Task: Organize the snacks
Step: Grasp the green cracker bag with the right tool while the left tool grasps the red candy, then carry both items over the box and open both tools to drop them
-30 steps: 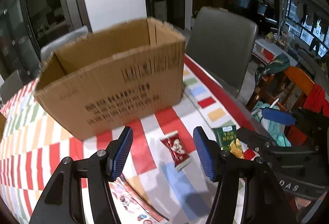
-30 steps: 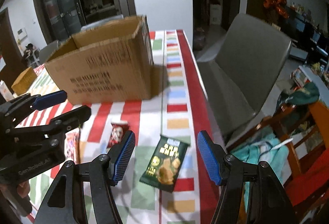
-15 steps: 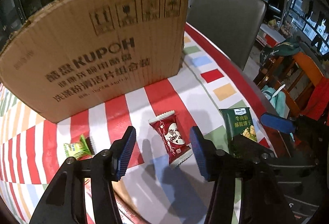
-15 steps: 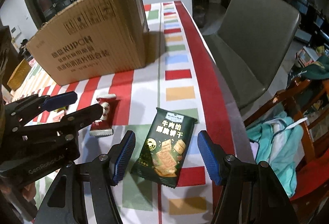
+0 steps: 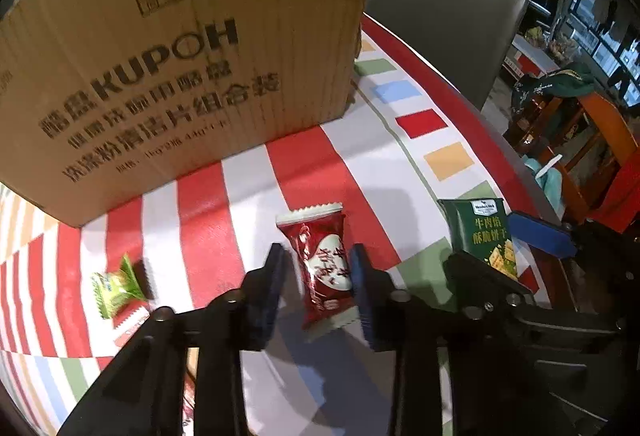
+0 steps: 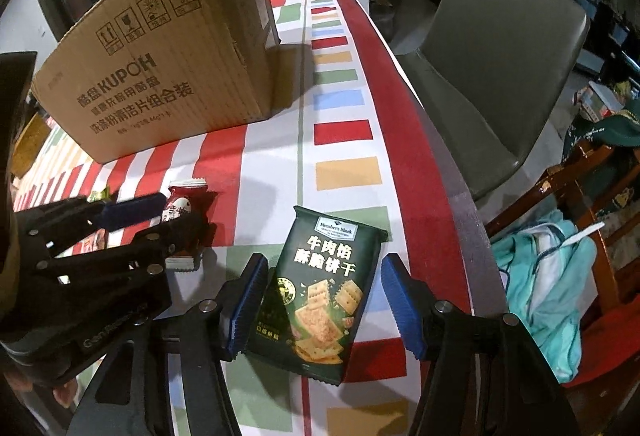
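Since a second ago both hand-held grippers have come down toward the worktop [image 6: 344,172], so the cardboard box [image 5: 192,52] now fills the upper part of the left wrist view and its open top is out of sight. The left hand-held gripper [image 5: 316,268] has just been closing its jaws: a second ago they stood wide on either side of the red candy packet [image 5: 324,260], and now they have drawn in close against its two long edges. The right pad looks to be touching the wrapper; whether the left pad presses it too cannot be told for sure, since that finger is blurred. The packet lies flat on the striped cloth, its sealed end toward the box.

The right hand-held gripper [image 6: 322,300] has its jaws spread about halfway, having narrowed only a little. The dark green cracker packet [image 6: 320,284] lies between them on the worktop; the left pad sits just beside the packet's edge, and the right pad stands clear of it.

A small green candy [image 5: 114,286] lies to the left of the red packet, near the box's front wall. The box stands upright on the worktop behind all three snacks; what it holds cannot be seen from here.
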`<state>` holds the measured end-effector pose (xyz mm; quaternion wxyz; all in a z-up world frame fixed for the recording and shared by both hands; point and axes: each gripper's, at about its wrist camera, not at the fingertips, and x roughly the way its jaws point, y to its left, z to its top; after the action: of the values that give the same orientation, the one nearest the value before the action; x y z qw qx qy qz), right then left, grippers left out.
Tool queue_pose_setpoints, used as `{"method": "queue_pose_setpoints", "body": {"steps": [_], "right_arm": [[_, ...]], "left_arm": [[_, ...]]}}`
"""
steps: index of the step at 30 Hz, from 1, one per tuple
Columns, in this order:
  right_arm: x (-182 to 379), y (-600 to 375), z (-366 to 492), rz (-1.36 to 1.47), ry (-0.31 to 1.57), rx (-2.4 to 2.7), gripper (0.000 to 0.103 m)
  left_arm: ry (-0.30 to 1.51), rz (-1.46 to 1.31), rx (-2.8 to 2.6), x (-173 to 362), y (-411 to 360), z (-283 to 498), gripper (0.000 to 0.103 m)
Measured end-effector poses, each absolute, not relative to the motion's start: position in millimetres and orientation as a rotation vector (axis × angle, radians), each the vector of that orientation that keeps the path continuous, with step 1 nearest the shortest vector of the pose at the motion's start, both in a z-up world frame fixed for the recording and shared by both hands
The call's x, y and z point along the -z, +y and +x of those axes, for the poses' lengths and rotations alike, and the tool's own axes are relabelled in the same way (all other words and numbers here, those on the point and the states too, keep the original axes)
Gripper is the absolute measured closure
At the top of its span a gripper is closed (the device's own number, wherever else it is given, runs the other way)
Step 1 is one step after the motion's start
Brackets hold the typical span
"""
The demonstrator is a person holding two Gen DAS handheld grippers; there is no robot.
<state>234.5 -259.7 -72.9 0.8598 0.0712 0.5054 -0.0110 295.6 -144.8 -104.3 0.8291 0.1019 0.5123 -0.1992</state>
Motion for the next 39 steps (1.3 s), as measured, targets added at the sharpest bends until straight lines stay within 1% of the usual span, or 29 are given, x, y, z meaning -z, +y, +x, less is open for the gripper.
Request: {"method": "queue_pose_setpoints", "body": {"steps": [1,4,7,14,19,28,39], "right_arm": [[73,-258,235,0.140,1.059,0.024,0.046],[73,-254,237,0.106,1.052,0.032,0.054],[73,-255,237,0.105,1.047,0.034,0.056],[66,-254,232,0.122,1.031,0.003,0.057],[51,-246,227,0.111,0.993,-0.028,0.057],[9,-232,219,0.086,0.895,-0.074,0.057],[-43,-213,210,0.063,0.759,-0.134,0.057]], "left_arm": [[1.085,0.222,0.424,104,-145,294,0.081],[1.087,0.207,0.435,103,-143,292,0.081],[1.092,0.182,0.431,102,-138,290,0.081],[1.059,0.136,0.413,87,-121,280,0.081],[1.024,0.101,0.408,72,-111,270,0.081],[0.944,0.051,0.363,39,-88,255,0.081],[0.806,0.044,0.318,-19,-58,236,0.081]]}}
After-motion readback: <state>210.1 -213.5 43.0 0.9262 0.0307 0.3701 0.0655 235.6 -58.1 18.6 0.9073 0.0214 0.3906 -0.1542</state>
